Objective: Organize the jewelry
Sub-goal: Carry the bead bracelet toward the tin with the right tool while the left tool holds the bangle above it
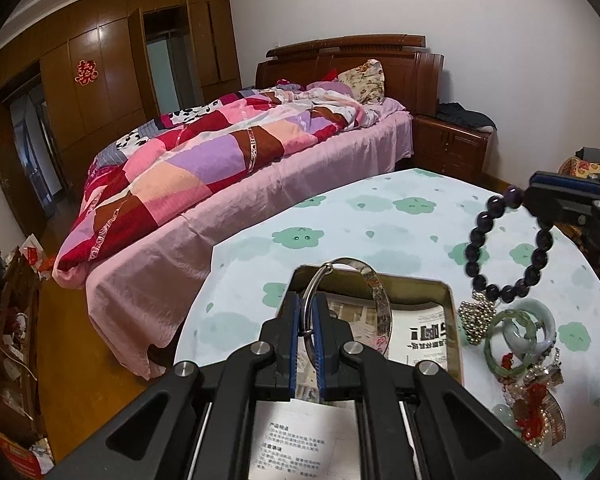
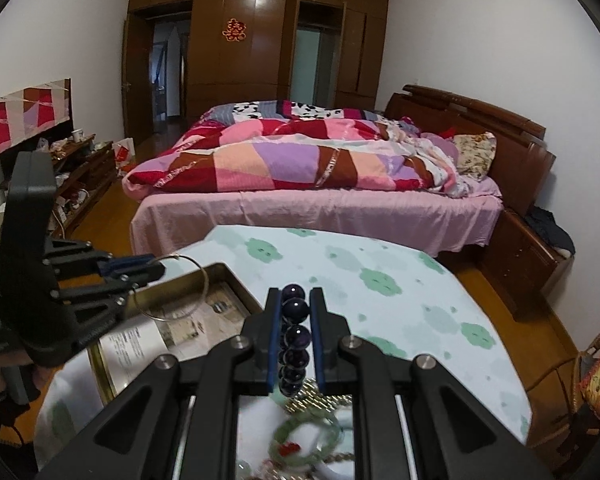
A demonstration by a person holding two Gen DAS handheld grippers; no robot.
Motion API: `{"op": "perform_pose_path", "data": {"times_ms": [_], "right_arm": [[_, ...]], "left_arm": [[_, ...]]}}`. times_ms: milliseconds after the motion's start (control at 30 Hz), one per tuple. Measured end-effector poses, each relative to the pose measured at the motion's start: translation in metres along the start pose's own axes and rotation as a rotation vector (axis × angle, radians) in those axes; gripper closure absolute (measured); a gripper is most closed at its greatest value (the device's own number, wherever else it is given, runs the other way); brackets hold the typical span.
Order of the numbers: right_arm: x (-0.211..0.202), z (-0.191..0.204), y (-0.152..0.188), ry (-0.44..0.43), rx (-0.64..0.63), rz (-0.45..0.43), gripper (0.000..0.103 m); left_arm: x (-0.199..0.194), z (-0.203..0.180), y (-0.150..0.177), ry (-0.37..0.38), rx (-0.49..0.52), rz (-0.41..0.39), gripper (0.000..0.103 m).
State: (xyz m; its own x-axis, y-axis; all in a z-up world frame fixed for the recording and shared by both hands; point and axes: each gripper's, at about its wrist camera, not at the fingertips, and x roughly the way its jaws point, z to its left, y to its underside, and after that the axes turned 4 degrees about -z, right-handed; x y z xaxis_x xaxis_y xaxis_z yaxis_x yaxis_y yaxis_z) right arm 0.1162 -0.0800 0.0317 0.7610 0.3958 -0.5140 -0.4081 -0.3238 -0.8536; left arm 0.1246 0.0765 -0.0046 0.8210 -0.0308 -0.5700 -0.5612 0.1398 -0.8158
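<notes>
Holding the silver bangle (image 1: 346, 300) pinched in the left gripper (image 1: 307, 320) over the open tin (image 1: 446, 292), apparently for dropping in, while the right gripper (image 2: 296, 332) clamps the dark bead bracelet (image 2: 295, 336), lifted clear of the jewelry pile (image 1: 528, 364) beside the tin.

tin (image 1: 454, 320) on table (image 1: 340, 216), jewelry (image 1: 524, 360) right

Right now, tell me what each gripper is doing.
Left gripper: closed on the silver bangle.
Right gripper: closed on the dark bead bracelet.
</notes>
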Motion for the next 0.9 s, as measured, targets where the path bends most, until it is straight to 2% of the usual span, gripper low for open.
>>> {"op": "perform_pose_path", "data": {"times_ms": [433,633,900], "right_arm": [[0.042,0.018,0.008,-0.069,0.028,0.049,0.088],[0.053,0.019,0.019,-0.065,0.033,0.095,0.088],[0.058,0.025,0.025,-0.051,0.012,0.107,0.087]], "left_arm": [[0.029,0.006,0.001,-0.013,0.01,0.052,0.097],[0.041,0.006,0.006,-0.012,0.019,0.082,0.097],[0.05,0.005,0.01,-0.014,0.024,0.106,0.096]]}}
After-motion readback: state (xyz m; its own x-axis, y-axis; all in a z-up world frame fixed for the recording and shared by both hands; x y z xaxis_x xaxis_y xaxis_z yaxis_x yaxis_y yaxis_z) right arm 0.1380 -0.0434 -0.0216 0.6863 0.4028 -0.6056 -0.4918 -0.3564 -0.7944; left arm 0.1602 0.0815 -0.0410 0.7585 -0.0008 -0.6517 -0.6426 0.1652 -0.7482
